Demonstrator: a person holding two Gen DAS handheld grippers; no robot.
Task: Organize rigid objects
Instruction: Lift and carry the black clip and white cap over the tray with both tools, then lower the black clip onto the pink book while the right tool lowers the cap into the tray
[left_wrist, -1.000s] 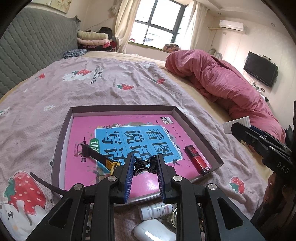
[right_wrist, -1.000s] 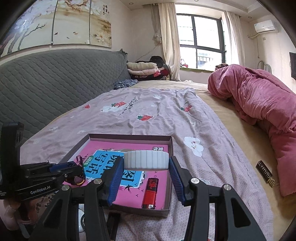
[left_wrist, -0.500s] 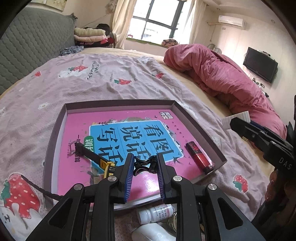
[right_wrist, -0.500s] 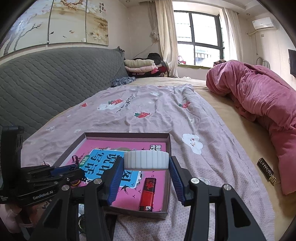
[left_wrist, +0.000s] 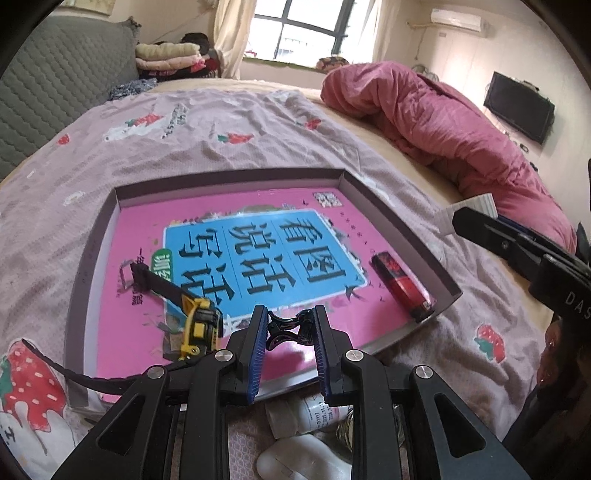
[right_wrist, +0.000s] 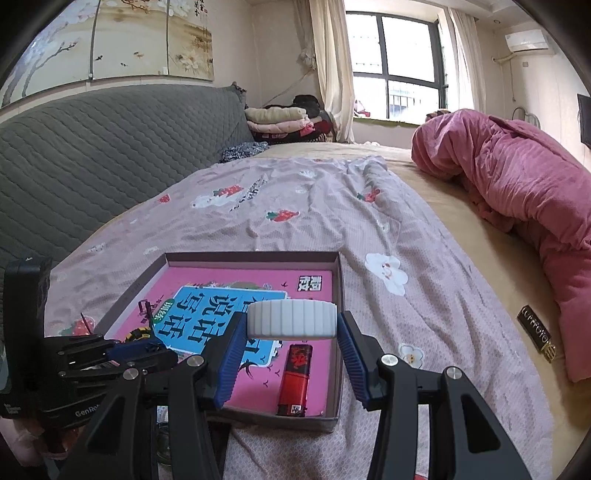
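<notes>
One "GenRobot" label (right_wrist: 88, 412), left gripper (right_wrist: 147, 350)

A: How is the left hand-held gripper (left_wrist: 288, 326) built?
B: Black angular arms, a silver screw head at each pivot, blue ribbed pads (left_wrist: 258, 345) on the inner finger faces.
A: And the right hand-held gripper (right_wrist: 291, 354)?
B: The same build. In its view, at eight o'clock, the other tool's black body carries white "GenRob" lettering.
</notes>
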